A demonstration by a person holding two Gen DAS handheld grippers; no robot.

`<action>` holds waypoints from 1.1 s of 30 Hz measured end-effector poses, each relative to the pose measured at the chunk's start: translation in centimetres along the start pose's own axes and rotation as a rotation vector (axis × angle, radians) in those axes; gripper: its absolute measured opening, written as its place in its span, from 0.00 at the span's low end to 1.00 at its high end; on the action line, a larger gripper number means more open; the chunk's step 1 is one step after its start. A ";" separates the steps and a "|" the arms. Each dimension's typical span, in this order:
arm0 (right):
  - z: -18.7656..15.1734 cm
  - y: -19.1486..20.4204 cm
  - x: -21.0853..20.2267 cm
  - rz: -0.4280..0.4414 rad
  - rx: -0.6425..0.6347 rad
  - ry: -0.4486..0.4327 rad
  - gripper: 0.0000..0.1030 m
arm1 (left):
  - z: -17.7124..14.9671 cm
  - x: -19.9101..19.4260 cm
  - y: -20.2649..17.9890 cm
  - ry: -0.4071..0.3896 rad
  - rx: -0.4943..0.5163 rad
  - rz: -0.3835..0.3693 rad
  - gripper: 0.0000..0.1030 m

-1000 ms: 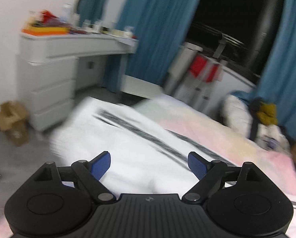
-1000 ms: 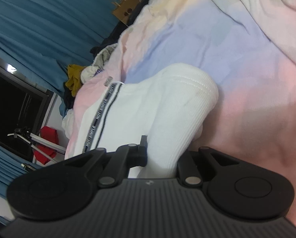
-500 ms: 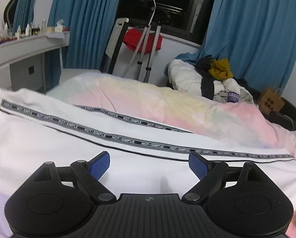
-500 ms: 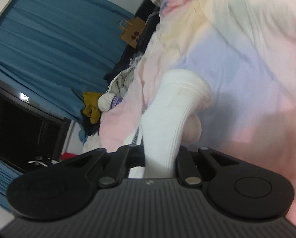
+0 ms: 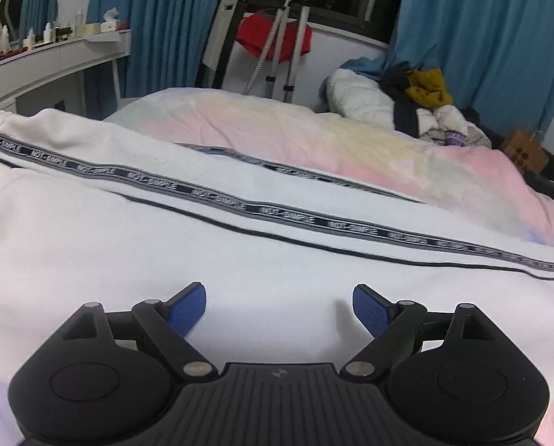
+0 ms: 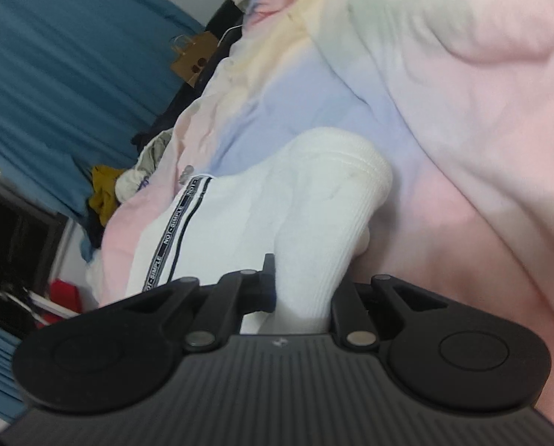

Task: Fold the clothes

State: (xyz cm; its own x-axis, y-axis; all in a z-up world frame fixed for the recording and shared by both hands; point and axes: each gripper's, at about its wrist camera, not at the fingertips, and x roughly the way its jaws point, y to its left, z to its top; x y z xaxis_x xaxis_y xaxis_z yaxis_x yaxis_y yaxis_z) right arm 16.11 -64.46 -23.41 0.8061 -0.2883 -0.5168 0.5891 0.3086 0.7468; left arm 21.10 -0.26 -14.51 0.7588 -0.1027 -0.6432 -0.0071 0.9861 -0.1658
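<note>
Across the pastel bed cover [image 5: 351, 137] lie the white trousers [image 5: 165, 245], spread lengthwise, elastic waistband at the far left of the left wrist view. Compared with half a second earlier, the left wrist view has moved closer to the fabric, so that the trousers fill more of the frame; the dresser [image 5: 50, 63] now shows only its near edge. The left gripper [image 5: 279, 308] hovers just above the cloth as before, its blue-padded fingers [image 5: 187, 310] spread wide with nothing between them. In the right wrist view the ribbed cuff [image 6: 336, 186], drawn up narrow and upright half a second ago, now sits lower and broader, with more of the leg visible beside it. The right gripper [image 6: 302, 290] remains clamped on the cuff, fabric bunched between its fingers.

Writing: a black woven side tape [image 5: 277, 215] repeats "NOT-SIMPLE" in pale letters along the leg, flanked by a thin black piping line; the same tape [image 6: 176, 230] appears partly readable in the right wrist view.

Surroundings: blue curtains [image 5: 481, 48], a dark window, a folding rack with a red cloth [image 5: 277, 37], a heap of clothes [image 5: 418, 100] including a mustard piece, and a brown cardboard bag [image 5: 525, 150] beyond the bed. Bottles line the dresser top.
</note>
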 end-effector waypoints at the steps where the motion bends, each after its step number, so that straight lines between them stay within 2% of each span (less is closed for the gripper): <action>1: 0.0 -0.1 0.1 0.004 0.001 0.002 0.11 | 0.0 -0.1 -0.2 -0.001 0.004 -0.023 0.85; 3: -0.2 -0.3 0.2 0.011 -0.001 0.002 0.11 | -0.4 0.2 -1.0 -0.002 0.051 -0.040 0.86; 7: -0.7 0.0 0.1 0.006 -0.021 -0.013 0.11 | -1.5 1.9 -1.9 0.038 0.109 -0.016 0.88; 11: -0.6 0.2 0.1 0.001 -0.036 -0.011 0.11 | -2.2 2.3 -2.3 0.044 0.154 0.004 0.91; 16: -0.7 1.5 -0.2 -0.028 -0.119 -0.027 0.11 | -2.1 2.9 -2.9 0.078 0.211 0.008 0.93; 19: -0.9 2.9 -0.7 -0.044 -0.183 -0.065 0.11 | -0.4 2.6 -1.5 0.110 0.123 -0.055 0.93; 21: -1.1 5.3 -2.0 -0.014 -0.276 -0.131 0.11 | 0.9 1.9 -0.3 0.100 0.057 -0.089 0.92; 25: -2.9 13.0 -5.9 0.079 -0.575 -0.274 0.11 | 2.7 0.6 1.6 0.049 -0.015 -0.153 0.93; 30: -11.7 22.0 -12.5 0.346 -0.989 -0.357 0.11 | 4.8 -0.6 3.2 -0.028 -0.099 -0.203 0.93; 33: -19.8 23.0 -15.5 0.498 -1.218 -0.300 0.11 | 5.7 -1.7 4.2 -0.076 -0.130 -0.225 0.93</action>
State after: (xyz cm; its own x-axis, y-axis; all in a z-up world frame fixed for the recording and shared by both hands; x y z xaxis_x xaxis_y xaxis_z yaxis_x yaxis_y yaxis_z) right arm 18.28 -34.92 -6.55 0.9961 -0.0475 -0.0742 0.0401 0.9944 -0.0975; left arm 23.47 4.75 -9.89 0.7971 -0.3030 -0.5223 0.0876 0.9139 -0.3964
